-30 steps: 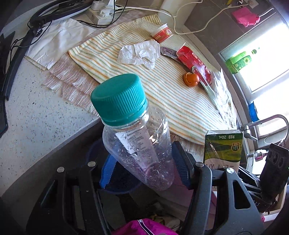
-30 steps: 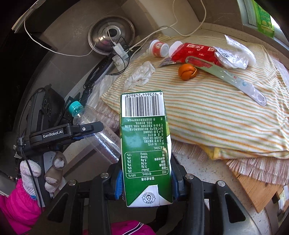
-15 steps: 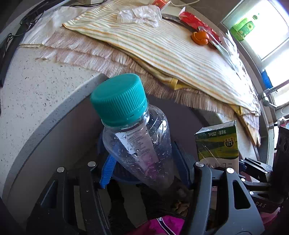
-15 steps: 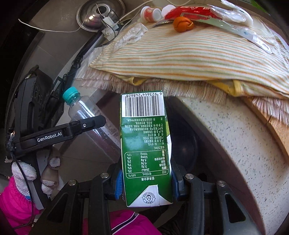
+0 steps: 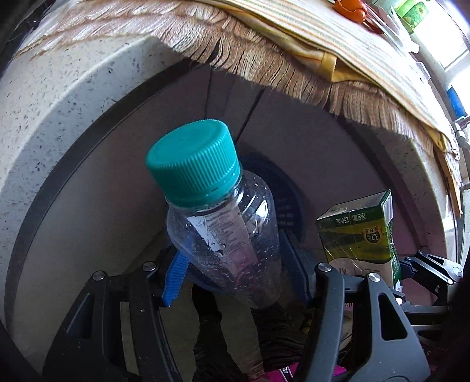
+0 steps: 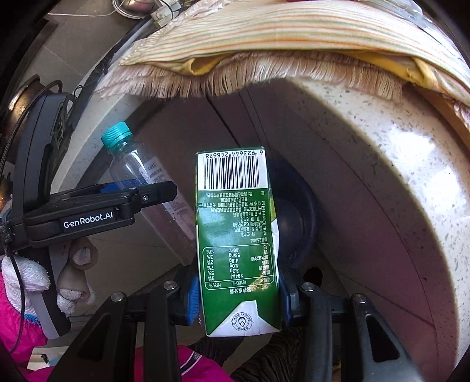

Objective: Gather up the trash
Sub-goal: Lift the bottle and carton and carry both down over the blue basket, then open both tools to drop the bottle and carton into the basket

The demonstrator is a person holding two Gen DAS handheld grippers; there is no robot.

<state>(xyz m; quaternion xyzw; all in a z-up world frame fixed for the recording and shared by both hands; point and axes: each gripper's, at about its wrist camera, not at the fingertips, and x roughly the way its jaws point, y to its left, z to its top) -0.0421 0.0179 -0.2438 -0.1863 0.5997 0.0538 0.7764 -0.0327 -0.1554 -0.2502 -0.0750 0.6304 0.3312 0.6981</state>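
Note:
A clear plastic bottle [image 5: 223,235] with a teal cap [image 5: 194,161] stands between the blue pads of my left gripper [image 5: 235,264], which is shut on its lower body. My right gripper [image 6: 238,296] is shut on a green milk carton [image 6: 238,241], barcode end pointing away. Both are held below the counter edge, side by side; the carton [image 5: 358,235] shows right of the bottle, and the bottle [image 6: 138,164] shows left of the carton. Behind and beneath both items lies a dark blue bin [image 6: 296,223], mostly hidden by them.
The speckled stone counter edge [image 6: 396,147] curves overhead, with a striped fringed cloth [image 6: 264,35] hanging over it. An orange peel [image 5: 351,7] lies on the cloth at the top. A gloved hand [image 6: 73,264] and pink sleeve [image 6: 11,308] hold the left gripper. Brown cabinet fronts [image 5: 132,176] stand behind.
Both grippers have sunk from above the countertop to below its edge, each keeping its item. The trash on the cloth has slid out of view at the top, and the bin has come closer.

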